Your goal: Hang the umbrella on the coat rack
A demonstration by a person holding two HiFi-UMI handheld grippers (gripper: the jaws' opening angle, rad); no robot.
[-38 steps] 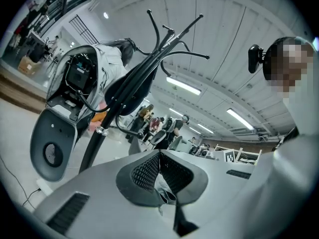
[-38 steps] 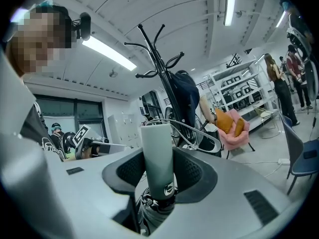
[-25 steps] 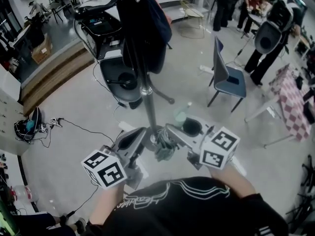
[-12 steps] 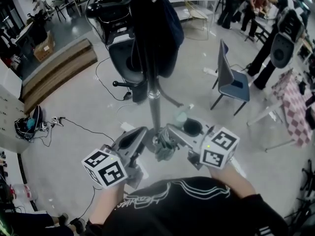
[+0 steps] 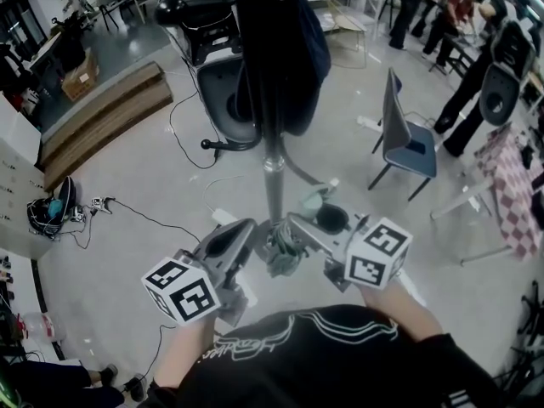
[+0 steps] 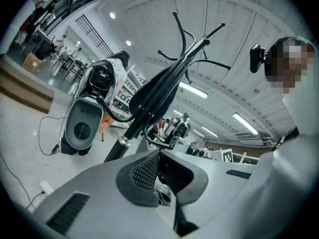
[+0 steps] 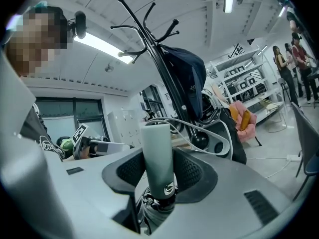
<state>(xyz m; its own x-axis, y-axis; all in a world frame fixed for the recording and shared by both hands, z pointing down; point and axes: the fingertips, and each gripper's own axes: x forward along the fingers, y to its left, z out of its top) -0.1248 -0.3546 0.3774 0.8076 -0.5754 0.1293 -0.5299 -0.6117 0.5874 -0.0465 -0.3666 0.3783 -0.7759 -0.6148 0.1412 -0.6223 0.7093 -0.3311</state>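
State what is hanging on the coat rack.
A dark blue garment hangs on the coat rack; its upper hooks are bare. The garment covers whatever hook holds it.

Beneath you, the grey floor (image 5: 127,185) carries the coat rack (image 5: 273,172) at upper centre, a blue chair (image 5: 408,143) at right, a wooden platform (image 5: 102,121) upper left, and cables (image 5: 140,218) beside a bag (image 5: 49,215) at left.

Umbrella (image 7: 158,156) grey-green; coat rack (image 5: 274,195) black; chair (image 5: 410,147) blue; tablecloth (image 5: 508,175) pink-checked.

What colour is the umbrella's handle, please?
The handle is pale grey-green, clearest in the right gripper view.
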